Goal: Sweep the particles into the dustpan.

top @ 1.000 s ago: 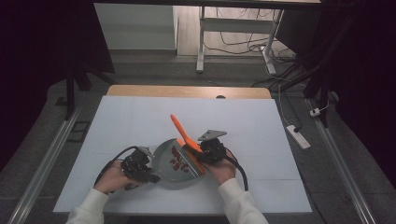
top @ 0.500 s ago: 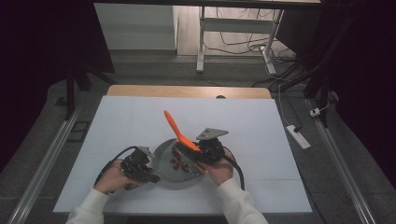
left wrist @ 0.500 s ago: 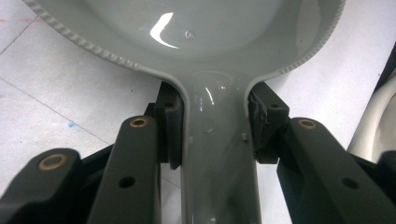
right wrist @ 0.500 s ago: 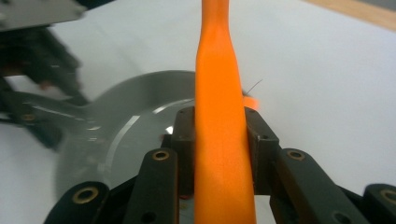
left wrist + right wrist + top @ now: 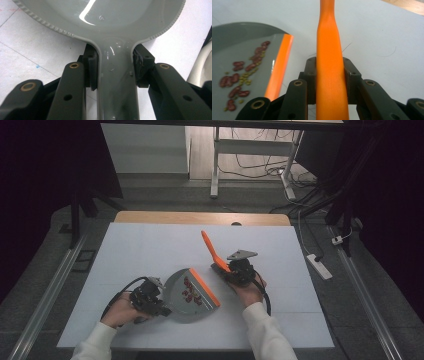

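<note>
Your left gripper (image 5: 159, 306) is clenched on the handle of the grey dustpan (image 5: 189, 291), which lies at lower centre on the counter (image 5: 150, 245) with red beans (image 5: 190, 290) inside. Your right gripper (image 5: 226, 268) clamps the orange brush handle (image 5: 211, 246), just right of the dustpan's orange lip (image 5: 204, 287).

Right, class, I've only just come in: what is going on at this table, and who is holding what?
A person works at a white table with a gripper in each hand. The left gripper is shut on the handle of a grey dustpan with an orange lip, which holds red beans and small greenish bits. The right gripper is shut on an orange brush handle, just right of the pan's lip.
</note>
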{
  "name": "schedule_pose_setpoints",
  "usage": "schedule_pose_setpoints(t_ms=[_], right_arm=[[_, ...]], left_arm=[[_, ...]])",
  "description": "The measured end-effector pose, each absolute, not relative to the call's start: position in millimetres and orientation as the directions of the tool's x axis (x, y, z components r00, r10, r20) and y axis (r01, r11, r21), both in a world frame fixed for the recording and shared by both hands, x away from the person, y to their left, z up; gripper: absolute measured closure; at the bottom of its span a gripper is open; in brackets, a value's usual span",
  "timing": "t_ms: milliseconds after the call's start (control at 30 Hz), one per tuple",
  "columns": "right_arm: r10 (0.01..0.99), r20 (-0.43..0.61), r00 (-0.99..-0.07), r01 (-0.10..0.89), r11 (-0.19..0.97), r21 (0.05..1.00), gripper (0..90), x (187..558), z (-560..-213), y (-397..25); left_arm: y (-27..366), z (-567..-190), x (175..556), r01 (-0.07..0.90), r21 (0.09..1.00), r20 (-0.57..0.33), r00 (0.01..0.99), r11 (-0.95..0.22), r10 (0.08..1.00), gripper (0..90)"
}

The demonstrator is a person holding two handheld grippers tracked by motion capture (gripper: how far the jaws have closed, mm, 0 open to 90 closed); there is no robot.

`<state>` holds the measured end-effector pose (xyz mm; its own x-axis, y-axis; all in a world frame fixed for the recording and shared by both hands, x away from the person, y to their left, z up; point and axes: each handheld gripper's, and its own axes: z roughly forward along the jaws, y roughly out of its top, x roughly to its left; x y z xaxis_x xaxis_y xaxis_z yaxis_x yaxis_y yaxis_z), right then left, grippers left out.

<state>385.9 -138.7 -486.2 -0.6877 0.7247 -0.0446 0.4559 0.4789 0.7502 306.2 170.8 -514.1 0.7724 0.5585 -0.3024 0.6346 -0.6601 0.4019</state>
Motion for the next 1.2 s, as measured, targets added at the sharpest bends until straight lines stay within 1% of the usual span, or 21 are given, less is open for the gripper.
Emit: schedule_pose_setpoints(t_ms=[200, 400, 533, 600, 800, 900, 1200], right_arm=[[0.715, -0.023, -0.699, 0.466, 0.479, 0.744, 69.9, 387, -491, -131], [0.666, -0.038, -0.745, 0.426, 0.519, 0.741, 69.9, 371, -492, -114], [0.631, -0.006, -0.776, 0.412, 0.514, 0.753, 69.9, 361, -494, -106], [0.623, -0.017, -0.782, 0.397, 0.519, 0.757, 69.9, 356, -494, -102], [0.579, 0.051, -0.814, 0.396, 0.488, 0.778, 70.0, 350, -491, -95], [0.566, 0.042, -0.824, 0.382, 0.499, 0.778, 69.9, 348, -491, -93], [0.529, 0.069, -0.846, 0.373, 0.493, 0.786, 70.0, 341, -490, -92]], left_arm=[[171, -514, 306, 0.635, 0.4, -0.302, 0.772, -0.66, 0.559, 61.9], [171, -514, 306, 0.635, 0.401, -0.301, 0.772, -0.66, 0.56, 61.9], [170, -515, 306, 0.638, 0.398, -0.302, 0.77, -0.659, 0.563, 61.9], [171, -514, 306, 0.635, 0.402, -0.299, 0.772, -0.659, 0.561, 61.9], [171, -517, 306, 0.642, 0.403, -0.309, 0.766, -0.652, 0.563, 61.9], [172, -516, 306, 0.643, 0.41, -0.311, 0.765, -0.647, 0.564, 61.9], [172, -517, 305, 0.645, 0.41, -0.309, 0.764, -0.645, 0.566, 61.9]])
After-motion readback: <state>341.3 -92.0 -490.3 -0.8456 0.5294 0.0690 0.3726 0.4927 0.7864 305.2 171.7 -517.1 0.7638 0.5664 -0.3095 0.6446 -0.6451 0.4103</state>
